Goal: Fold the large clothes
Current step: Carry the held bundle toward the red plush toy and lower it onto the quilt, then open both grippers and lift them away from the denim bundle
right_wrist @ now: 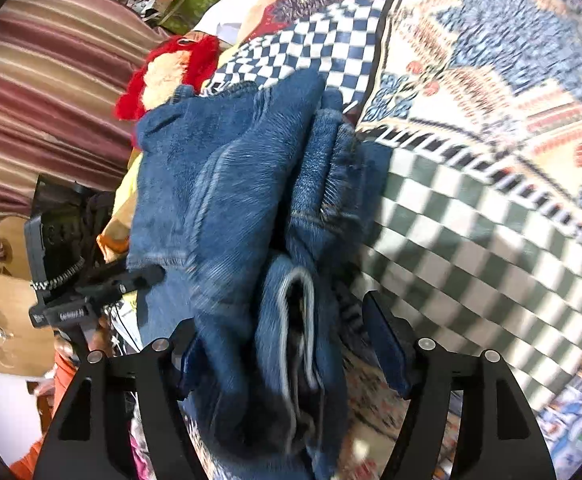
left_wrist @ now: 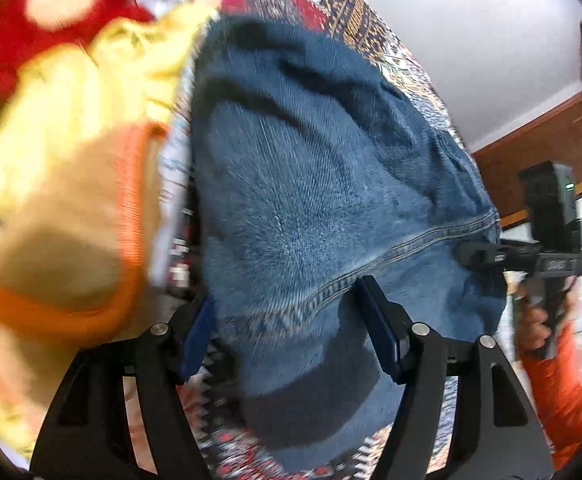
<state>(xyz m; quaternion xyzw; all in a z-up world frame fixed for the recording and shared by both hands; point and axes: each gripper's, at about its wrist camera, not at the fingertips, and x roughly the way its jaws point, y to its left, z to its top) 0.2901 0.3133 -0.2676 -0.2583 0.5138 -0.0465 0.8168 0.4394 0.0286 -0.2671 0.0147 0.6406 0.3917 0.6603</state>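
Both grippers are working the jeans (left_wrist: 311,184), which are sitting bunched on the blanket (right_wrist: 471,208).

Left cam is showing denim filling the frame, w/ a stitched seam running across just ahead of the left gripper (left_wrist: 287,332). Jaws are spread wide and the fabric is sagging down between them, so nothing's pinched afaict. This view is also catching a yellow/orange garment (left_wrist: 63,184) and a red plush (left_wrist: 19,28) crowding the left side, plus the right gripper (left_wrist: 479,254) poking at the denim's right edge; can't tell if it's clamping from here.

Right cam is showing what left can't: 2 thick folded stacks of denim, one running between the right gripper's wide jaws, loose. Left gripper (right_wrist: 147,274) is touching the denim's left edge. Blanket to the right is bare checks, so open room that way; left side is cramped by the plush and striped fabric (right_wrist: 51,80).
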